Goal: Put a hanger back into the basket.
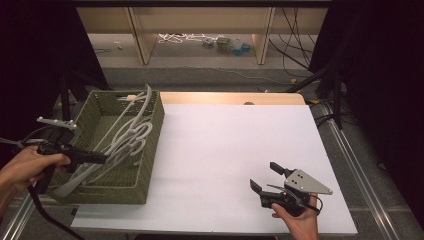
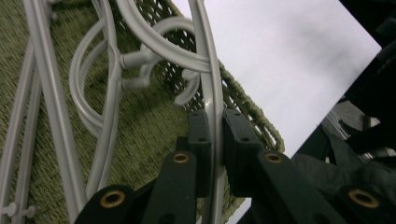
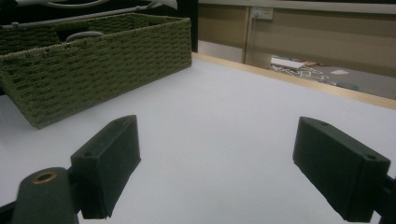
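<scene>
A green woven basket [image 1: 156, 131] stands at the table's left and holds several pale grey plastic hangers [image 1: 131, 137]. My left gripper [image 1: 102, 158] reaches in over the basket's near left corner. In the left gripper view its jaws [image 2: 214, 135] are shut on the thin bar of one hanger [image 2: 208, 56], which runs up between the pads above the basket floor [image 2: 154, 126]. My right gripper [image 1: 265, 176] rests low over the white table near the front right. It is open with nothing between its jaws [image 3: 229, 163], and it faces the basket [image 3: 93, 60].
The white table top [image 1: 230, 145] stretches between the basket and the right gripper. A wooden strip [image 1: 235, 97] runs along the far edge. Beyond it are a shelf frame, cables and small items on the floor. Dark curtains flank both sides.
</scene>
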A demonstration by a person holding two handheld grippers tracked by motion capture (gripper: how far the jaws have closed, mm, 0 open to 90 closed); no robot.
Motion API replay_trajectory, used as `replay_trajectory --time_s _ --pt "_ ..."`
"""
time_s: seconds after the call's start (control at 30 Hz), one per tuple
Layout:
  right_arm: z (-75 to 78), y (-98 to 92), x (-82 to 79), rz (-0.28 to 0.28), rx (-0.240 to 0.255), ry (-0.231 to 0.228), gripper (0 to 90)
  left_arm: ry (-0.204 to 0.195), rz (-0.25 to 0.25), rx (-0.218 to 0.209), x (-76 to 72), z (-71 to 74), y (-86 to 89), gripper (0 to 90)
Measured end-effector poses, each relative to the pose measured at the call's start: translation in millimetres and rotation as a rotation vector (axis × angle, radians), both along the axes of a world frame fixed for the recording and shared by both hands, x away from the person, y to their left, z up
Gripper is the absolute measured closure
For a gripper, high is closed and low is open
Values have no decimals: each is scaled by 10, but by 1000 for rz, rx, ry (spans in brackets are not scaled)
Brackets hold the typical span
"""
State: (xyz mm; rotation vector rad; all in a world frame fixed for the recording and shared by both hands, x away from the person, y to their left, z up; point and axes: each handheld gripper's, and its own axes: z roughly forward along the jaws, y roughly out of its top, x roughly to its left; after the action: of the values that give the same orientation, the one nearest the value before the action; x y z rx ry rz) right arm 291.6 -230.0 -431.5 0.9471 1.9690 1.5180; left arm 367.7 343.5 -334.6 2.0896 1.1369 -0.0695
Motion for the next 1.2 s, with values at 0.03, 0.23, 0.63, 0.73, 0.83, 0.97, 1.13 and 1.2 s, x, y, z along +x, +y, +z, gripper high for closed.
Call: replay_trajectory --time_s 0.03,0.23,0.63,0.73,0.83,0.97,1.13,1.2 --pt "0 1 0 0 1 0 156 11 0 12 10 -6 5 822" --pt "2 0 0 -7 -7 -3 156 66 -14 52 102 -66 30 821" --pt "1 -3 3 -8 -5 -4 156 101 -68 173 398 -116 153 814" --pt "4 -8 0 -4 -9 1 156 95 -62 189 465 -139 221 814" --pt "5 -12 0 1 -11 7 156 82 -72 192 492 -178 254 814" --pt "0 -3 4 -3 -4 0 156 70 -75 254 492 -216 305 814" --pt "-5 7 7 -1 3 -2 156 74 -85 253 488 -291 322 814" --pt "-2 -1 7 -3 -6 0 156 73 -81 253 485 -300 324 813"
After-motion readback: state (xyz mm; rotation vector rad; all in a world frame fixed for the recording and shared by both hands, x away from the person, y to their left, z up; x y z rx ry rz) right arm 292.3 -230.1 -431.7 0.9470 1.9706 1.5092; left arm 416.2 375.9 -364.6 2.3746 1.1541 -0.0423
